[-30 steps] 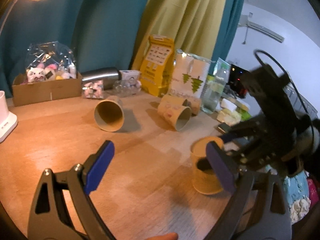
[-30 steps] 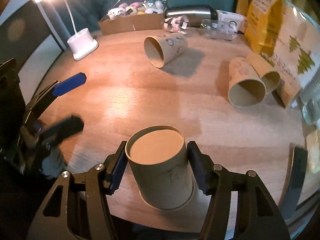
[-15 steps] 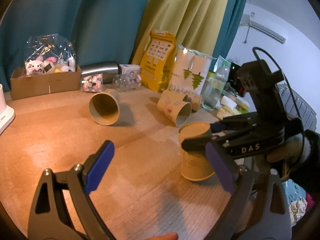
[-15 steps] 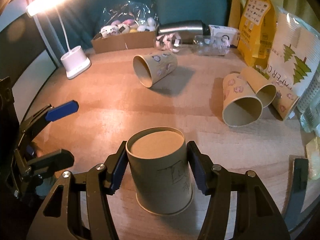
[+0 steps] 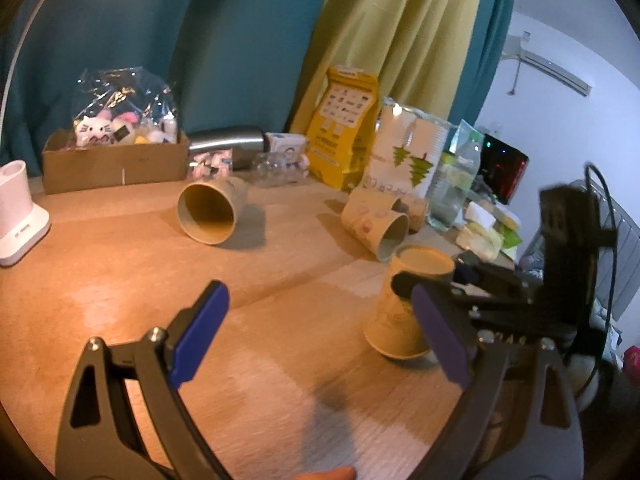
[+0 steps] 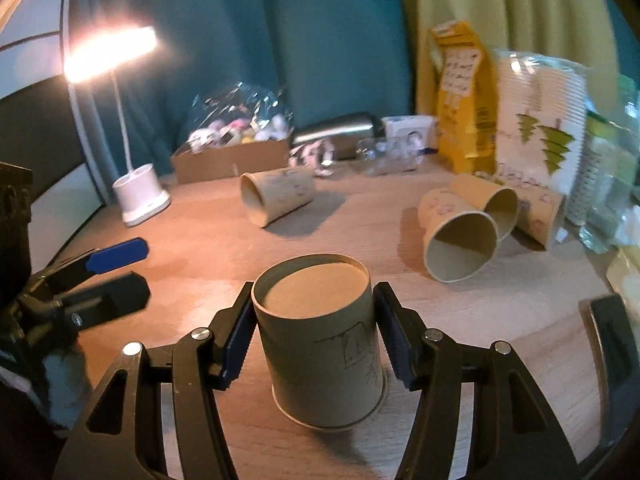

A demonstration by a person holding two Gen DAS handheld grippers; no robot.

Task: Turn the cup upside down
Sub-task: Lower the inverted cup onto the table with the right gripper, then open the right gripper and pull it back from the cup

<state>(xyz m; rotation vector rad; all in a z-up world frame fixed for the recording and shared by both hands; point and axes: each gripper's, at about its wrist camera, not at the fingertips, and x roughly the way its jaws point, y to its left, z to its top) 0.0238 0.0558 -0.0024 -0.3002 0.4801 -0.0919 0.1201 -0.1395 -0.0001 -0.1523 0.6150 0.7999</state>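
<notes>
Toward the desk's [image 6: 360, 216] left edge the left gripper [image 6: 116, 276] hangs with its jaws spread on nothing. Near the front edge, about midway, the paper cup [image 6: 320, 340] stands mouth down, base up. The right gripper [image 6: 314, 344] brackets it, jaws beside the upper wall; whether they press or have slackened I cannot tell. The cup looks light and thin-walled, easily crushed: best held gently at mid-wall. Other cups lie on their sides behind.

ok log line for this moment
cup: upside down on table | right tongs: around cup, pads apart from it | left tongs: open, empty
</notes>
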